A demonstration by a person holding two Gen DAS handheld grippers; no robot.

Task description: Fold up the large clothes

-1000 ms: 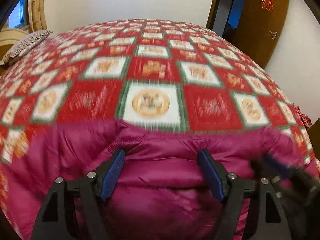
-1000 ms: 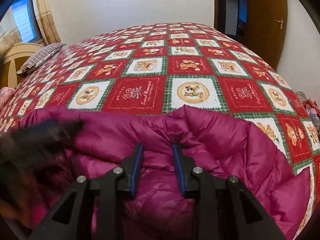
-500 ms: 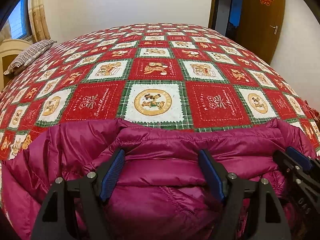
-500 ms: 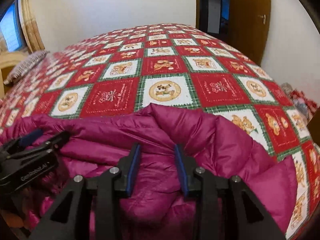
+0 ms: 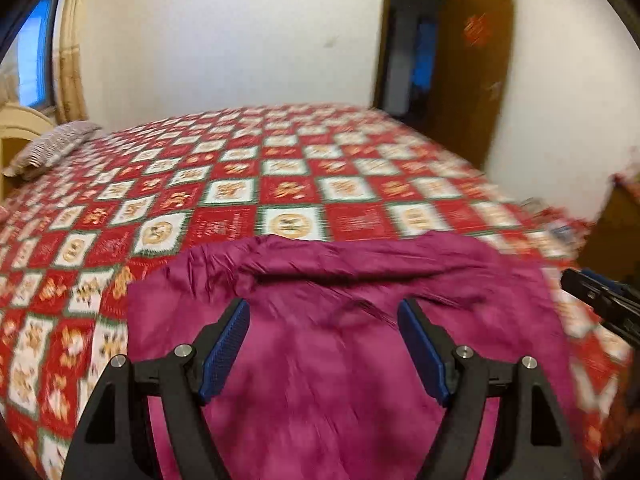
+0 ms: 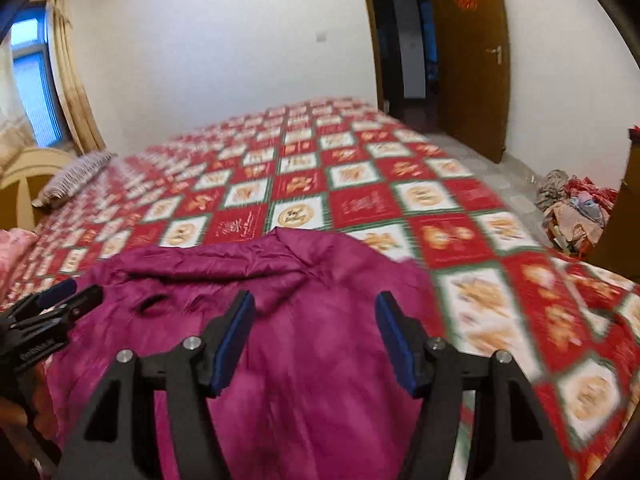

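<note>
A magenta puffer jacket [image 5: 340,320] lies folded on the red, white and green patterned bedspread [image 5: 280,184], near the front edge of the bed. It also shows in the right wrist view [image 6: 304,320]. My left gripper [image 5: 324,316] is open and empty, raised above the jacket. My right gripper [image 6: 316,312] is open and empty, also above the jacket. The right gripper shows at the right edge of the left wrist view [image 5: 600,300]. The left gripper shows at the left edge of the right wrist view [image 6: 52,312].
A striped pillow [image 5: 52,148] lies at the far left of the bed by a cream headboard [image 6: 24,176]. A brown door [image 6: 468,56] stands open at the back right. A pile of clothes [image 6: 572,208] lies on the floor to the right.
My right gripper let go of the jacket and opened wide. Both grippers lifted and pulled back from the jacket, which now lies flatter on the bed.
</note>
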